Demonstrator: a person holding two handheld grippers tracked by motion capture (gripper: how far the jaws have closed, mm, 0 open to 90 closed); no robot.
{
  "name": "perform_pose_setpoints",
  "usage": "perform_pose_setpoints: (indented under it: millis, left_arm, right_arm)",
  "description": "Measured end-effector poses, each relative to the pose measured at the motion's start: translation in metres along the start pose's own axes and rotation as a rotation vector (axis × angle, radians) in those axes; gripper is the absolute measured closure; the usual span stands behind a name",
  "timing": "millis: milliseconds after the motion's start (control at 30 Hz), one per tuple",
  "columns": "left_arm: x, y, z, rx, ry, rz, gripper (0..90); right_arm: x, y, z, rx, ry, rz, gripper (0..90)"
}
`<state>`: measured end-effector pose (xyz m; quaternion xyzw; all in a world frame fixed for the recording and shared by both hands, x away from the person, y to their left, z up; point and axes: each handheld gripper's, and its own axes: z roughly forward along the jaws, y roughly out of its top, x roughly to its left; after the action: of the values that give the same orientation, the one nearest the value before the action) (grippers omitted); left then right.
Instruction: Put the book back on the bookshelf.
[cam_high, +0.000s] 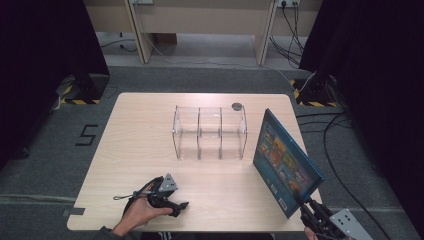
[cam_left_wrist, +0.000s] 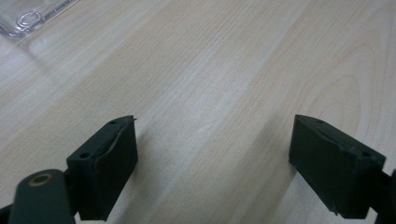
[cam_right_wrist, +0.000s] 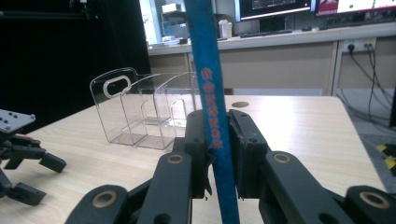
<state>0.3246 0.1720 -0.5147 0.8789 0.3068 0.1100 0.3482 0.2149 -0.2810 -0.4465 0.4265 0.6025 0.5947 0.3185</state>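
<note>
- My right gripper is clamped on the lower corner of a thin blue picture book with a colourful cover, at the near right corner of the table.
- In the right gripper view the two black jaws press on either side of the book's blue spine, which rises upright between them and carries red lettering.
- The book is held up off the pale wooden table, standing on edge with its cover facing left towards the middle of the table.
- A clear plastic organiser with three compartments stands in the middle of the table, to the left of the book and apart from it.
- A small dark round disc sits on the tabletop just behind the organiser's right end.
- My left gripper rests low near the front edge on the left, well apart from the organiser.
- Its jaws stand wide apart over bare wood, holding nothing.
</note>
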Motion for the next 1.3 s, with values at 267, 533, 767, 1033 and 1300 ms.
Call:
perform_pose_setpoints:
  millis: [267,533,767,1033,1300]
  left_arm:
    - [0.0,0.0,0.001,-0.01,-0.001,0.0,14.5]
    - [0.0,0.0,0.002,-0.019,-0.001,0.0,14.2]
    - [0.0,-0.001,0.002,-0.022,-0.001,0.001,14.1]
    - [0.0,-0.001,0.002,-0.023,-0.002,0.0,14.0]
    - [0.0,-0.001,0.002,-0.026,-0.003,0.002,13.8]
  right_arm:
    - [0.002,0.01,0.007,-0.014,-0.005,-0.088,78.9]
    - [-0.002,0.016,0.021,-0.016,-0.013,-0.133,78.2]
    - [-0.003,0.022,0.038,-0.015,-0.001,-0.155,78.3]
    - [-0.006,0.025,0.046,-0.032,0.005,-0.146,79.4]
    - [-0.018,0.027,0.053,-0.042,0.024,-0.115,79.8]
